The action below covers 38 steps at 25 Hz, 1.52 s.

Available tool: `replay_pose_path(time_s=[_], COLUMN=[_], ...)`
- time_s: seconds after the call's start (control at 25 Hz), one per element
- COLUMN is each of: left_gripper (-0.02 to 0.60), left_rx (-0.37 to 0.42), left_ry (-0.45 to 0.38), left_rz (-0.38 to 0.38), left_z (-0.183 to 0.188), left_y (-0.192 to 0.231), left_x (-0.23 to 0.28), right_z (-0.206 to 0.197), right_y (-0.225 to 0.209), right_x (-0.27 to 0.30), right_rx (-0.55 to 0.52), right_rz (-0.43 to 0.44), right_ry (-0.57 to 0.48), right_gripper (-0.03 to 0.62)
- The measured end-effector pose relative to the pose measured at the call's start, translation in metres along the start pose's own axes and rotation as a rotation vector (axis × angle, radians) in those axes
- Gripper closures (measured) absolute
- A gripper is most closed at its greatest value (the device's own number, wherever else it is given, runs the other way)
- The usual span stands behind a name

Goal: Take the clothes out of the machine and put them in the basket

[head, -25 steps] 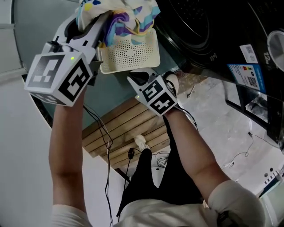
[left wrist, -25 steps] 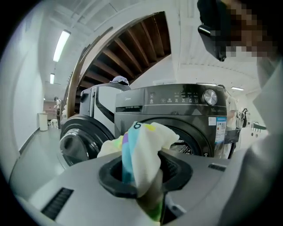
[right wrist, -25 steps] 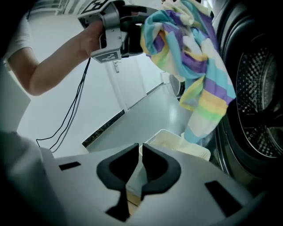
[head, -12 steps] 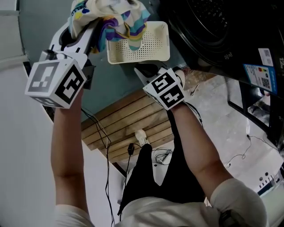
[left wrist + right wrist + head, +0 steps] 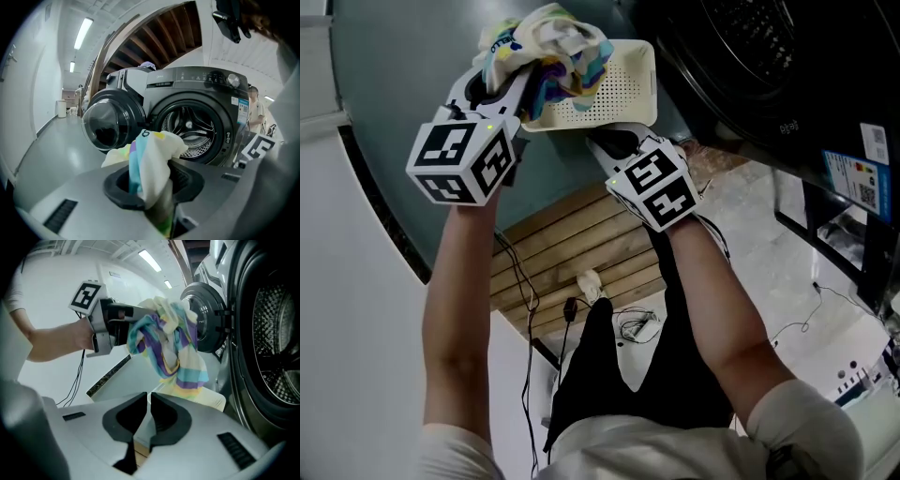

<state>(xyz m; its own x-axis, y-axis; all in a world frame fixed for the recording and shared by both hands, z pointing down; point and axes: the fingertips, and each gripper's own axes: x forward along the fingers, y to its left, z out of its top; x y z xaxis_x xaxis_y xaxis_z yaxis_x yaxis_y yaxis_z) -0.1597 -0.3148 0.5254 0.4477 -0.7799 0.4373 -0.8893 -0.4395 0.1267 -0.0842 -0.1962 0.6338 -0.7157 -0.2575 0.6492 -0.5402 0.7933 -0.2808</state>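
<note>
- Lowering my left gripper (image 5: 517, 82) is what has just happened: a second ago it carried the cloth (image 5: 551, 52) higher and off to the side, and now the bundle hangs right over the near end of the basket (image 5: 623, 89).
- My left tongs are clenched on the striped cloth. The left gripper view shows a fold pinched between the jaws and the rest bunched up in front of them.
- In the right gripper view the loose end droops down to the basket's rim. I cannot tell whether it is touching the plastic or hanging just above it.
- My right gripper (image 5: 605, 141) has hardly moved. It sits just beside the basket's near edge, jaws drawn together with nothing between them.
- The washing machine (image 5: 750, 66) stands just behind the basket with its door (image 5: 110, 126) swung wide, and the part of the drum (image 5: 190, 129) I can see looks bare of clothes.
- As I judge it, this piece is nearly delivered. What is left is to sink a little further and let go so the cloth drops inside and does not drape over the rim.
- The risk I see is the trailing end catching on the edge and pulling the bundle out onto the floor.
</note>
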Motion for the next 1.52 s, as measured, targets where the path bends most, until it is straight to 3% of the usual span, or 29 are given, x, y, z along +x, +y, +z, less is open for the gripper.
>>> replay_pose_path(time_s=[0.6, 0.72, 0.8, 1.08, 1.52], left_gripper=[0.438, 0.393, 0.325, 0.316, 0.318], left_rx=[-0.075, -0.098, -0.098, -0.085, -0.072], left_ry=[0.32, 0.409, 0.466, 0.484, 0.418], left_rz=[0.017, 0.065, 0.102, 0.108, 0.083], left_z=[-0.178, -0.212, -0.229, -0.242, -0.206], left_y=[0.017, 0.026, 0.033, 0.03, 0.015], left_x=[0.109, 0.124, 0.126, 0.113, 0.068], right_z=[0.011, 0.008, 0.006, 0.008, -0.003], right_y=[-0.047, -0.054, -0.057, -0.063, -0.039], right_x=[-0.011, -0.015, -0.016, -0.021, -0.017], right_rx=[0.031, 0.03, 0.027, 0.029, 0.012], right_rz=[-0.009, -0.01, -0.007, -0.011, 0.003], right_ry=[0.015, 0.026, 0.03, 0.012, 0.011], right_gripper=[0.565, 0.565, 0.565, 0.565, 0.565])
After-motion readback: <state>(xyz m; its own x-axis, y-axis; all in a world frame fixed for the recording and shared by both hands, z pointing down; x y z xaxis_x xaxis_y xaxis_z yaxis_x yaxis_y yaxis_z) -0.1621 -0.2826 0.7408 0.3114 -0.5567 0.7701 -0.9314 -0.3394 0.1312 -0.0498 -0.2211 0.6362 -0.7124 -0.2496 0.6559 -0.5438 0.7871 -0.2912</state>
